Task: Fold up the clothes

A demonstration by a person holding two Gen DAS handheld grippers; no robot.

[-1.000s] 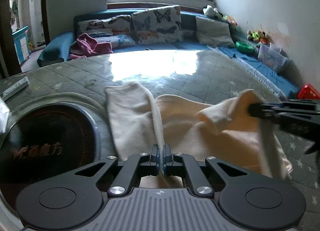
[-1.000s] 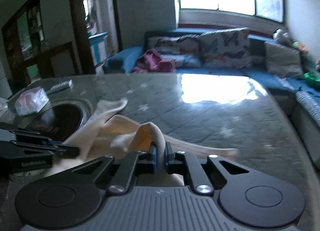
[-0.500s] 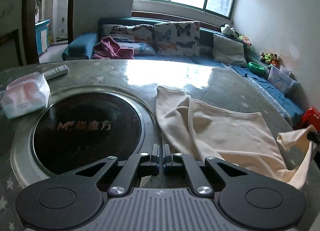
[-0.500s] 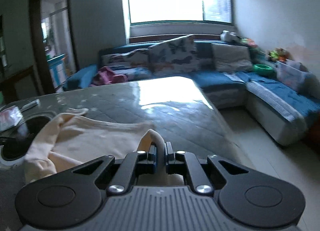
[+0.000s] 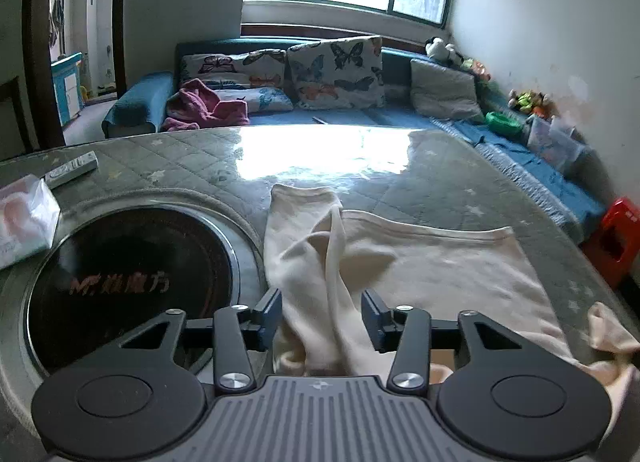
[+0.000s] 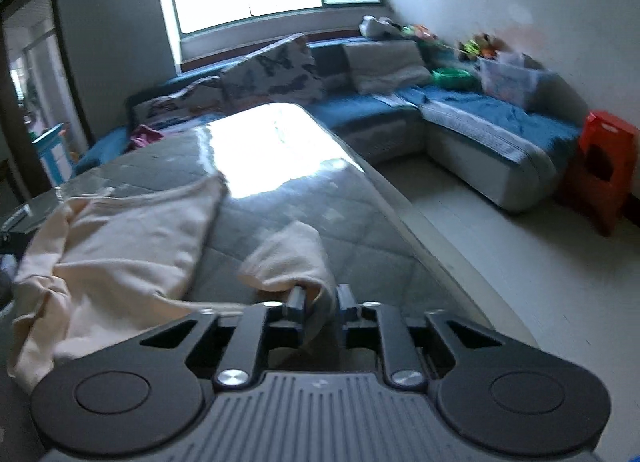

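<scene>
A cream long-sleeved garment (image 5: 420,270) lies spread on the glass-topped table (image 5: 420,186). One of its sleeves runs back between the fingers of my left gripper (image 5: 322,310). Those jaws are opening and the fabric lies loose between them. In the right wrist view the garment (image 6: 132,238) stretches off to the left, and its other sleeve end (image 6: 292,254) bunches just ahead of my right gripper (image 6: 320,300). The right jaws are opening too, with a fold of sleeve still hanging between them near the table's right edge.
A dark round hob (image 5: 128,282) is set into the table left of the garment. A tissue pack (image 5: 24,218) and a remote (image 5: 72,168) lie further left. A blue sofa (image 5: 360,114) stands behind the table, and a red stool (image 6: 600,166) on the floor to the right.
Both grippers were shut on the garment and now stand with jaws apart. The right gripper swung out to the right, drawing the garment flat across the table.
</scene>
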